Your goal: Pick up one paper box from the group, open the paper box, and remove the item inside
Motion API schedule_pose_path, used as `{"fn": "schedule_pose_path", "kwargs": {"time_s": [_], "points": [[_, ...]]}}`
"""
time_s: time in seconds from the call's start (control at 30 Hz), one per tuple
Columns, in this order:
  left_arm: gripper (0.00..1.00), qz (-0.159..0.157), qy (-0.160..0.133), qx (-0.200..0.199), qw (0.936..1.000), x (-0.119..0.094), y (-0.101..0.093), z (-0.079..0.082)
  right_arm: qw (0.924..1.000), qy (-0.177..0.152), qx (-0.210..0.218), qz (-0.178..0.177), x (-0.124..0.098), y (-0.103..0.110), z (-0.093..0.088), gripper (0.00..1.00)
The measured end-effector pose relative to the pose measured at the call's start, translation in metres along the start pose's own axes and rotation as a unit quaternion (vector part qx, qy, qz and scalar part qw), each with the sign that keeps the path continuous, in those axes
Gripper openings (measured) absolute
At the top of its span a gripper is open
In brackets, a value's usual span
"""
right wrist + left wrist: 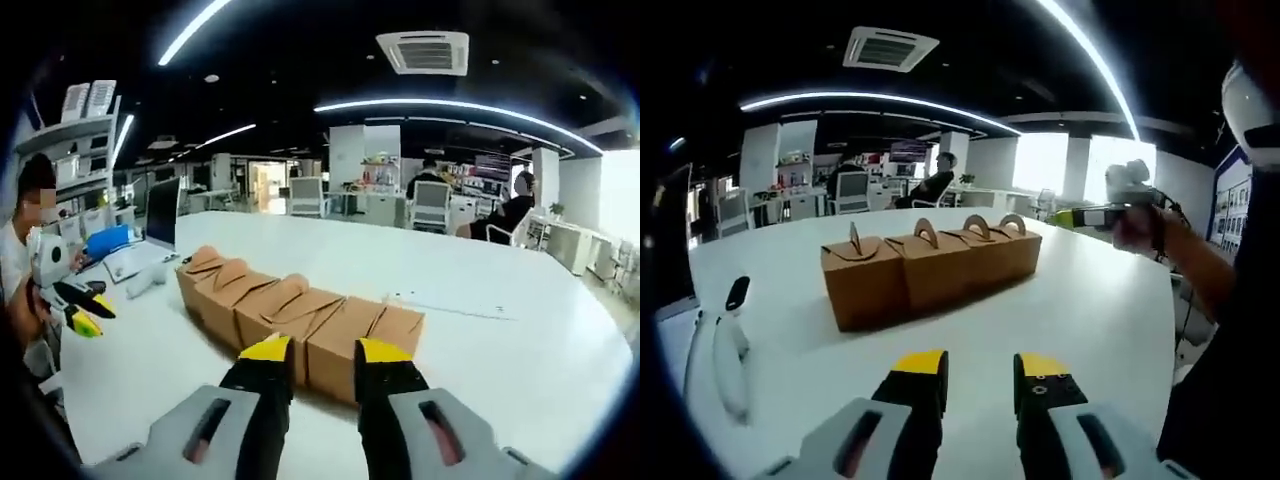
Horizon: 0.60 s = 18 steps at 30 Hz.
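Several brown paper boxes with arched handles stand in a touching row (930, 265) on the white table (1090, 310). My left gripper (982, 372) hangs open above the table, short of the row, with nothing between its yellow-tipped jaws. A hand holds my right gripper (1067, 216) in the air beyond the row's right end. In the right gripper view the row (260, 300) runs away to the left, and the nearest box (330, 345) sits just beyond my right gripper (326, 358), which is open and empty. The left gripper (92, 314) hovers at the far left.
A white handheld device with a black tip (730, 345) lies left of the boxes. A laptop (160, 225) and a small white object (148, 281) sit at the table's far side. People sit at desks with office chairs (850, 190) in the background.
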<state>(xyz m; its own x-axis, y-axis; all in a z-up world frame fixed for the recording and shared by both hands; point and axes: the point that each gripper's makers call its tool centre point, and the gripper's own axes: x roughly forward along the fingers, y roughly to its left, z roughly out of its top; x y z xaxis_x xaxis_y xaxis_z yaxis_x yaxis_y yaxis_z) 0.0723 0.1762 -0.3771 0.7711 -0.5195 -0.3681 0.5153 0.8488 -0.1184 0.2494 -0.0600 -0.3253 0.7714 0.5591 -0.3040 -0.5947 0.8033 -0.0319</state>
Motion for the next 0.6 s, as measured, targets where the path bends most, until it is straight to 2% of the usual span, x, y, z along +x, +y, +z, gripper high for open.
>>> {"fn": "schedule_pose_path", "kwargs": {"time_s": [0.13,0.33,0.47,0.6], "points": [[0.28,-0.002,0.008,-0.006,0.9999,0.000,-0.002,-0.008,0.9988,0.007,0.005,-0.049,0.014,-0.024,-0.005,0.23],[0.28,-0.005,0.025,0.006,0.9997,0.001,0.001,-0.013,0.9965,0.000,0.021,-0.081,0.034,-0.043,-0.002,0.23],[0.28,-0.014,0.019,0.008,0.9997,0.002,0.000,-0.005,0.9959,-0.012,0.029,-0.085,0.049,-0.044,0.003,0.23],[0.28,-0.017,0.015,0.018,0.9996,0.003,0.000,0.000,0.9945,-0.011,0.033,-0.099,0.059,-0.044,0.000,0.23]]}}
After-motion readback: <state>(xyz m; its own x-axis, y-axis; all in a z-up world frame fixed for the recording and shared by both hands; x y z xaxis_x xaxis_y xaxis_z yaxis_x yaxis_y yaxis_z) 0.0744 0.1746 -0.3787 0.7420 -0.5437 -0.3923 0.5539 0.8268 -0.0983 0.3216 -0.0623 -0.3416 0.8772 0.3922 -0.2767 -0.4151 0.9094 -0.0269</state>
